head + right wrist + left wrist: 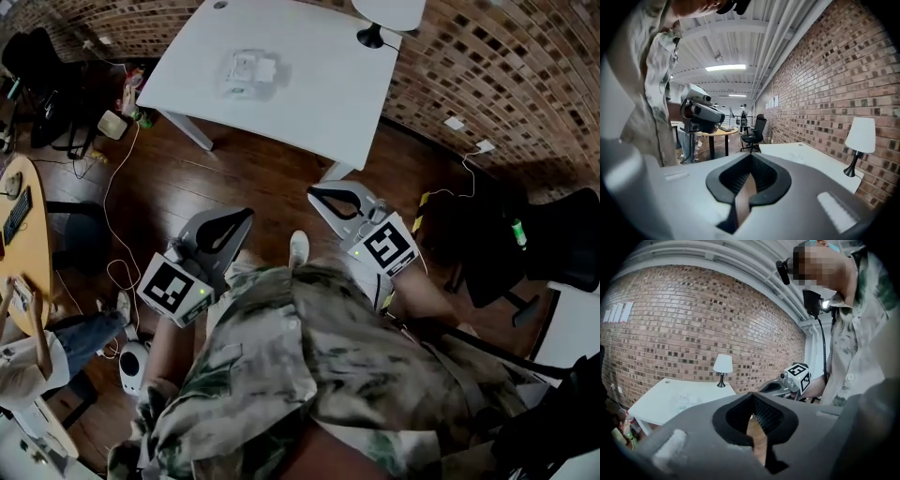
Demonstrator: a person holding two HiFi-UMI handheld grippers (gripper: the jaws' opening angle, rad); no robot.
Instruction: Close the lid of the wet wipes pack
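Observation:
The wet wipes pack [249, 72] lies on the white table [319, 103] at the top of the head view; it is too small and blurred to tell how its lid stands. In the left gripper view the pack [686, 401] is a pale patch on the table [656, 406]. Both grippers are held over the wooden floor, well short of the table. My left gripper [246, 215] is shut with nothing in it, its tips meeting [751, 395]. My right gripper [315, 192] is also shut and empty [751, 155].
A white lamp [375, 19] stands at the table's far right corner, by the brick wall [487, 66]. A black office chair [525, 248] is at the right. Cables [112, 187], a round wooden table [28, 244] and another person's legs [84, 337] are at the left.

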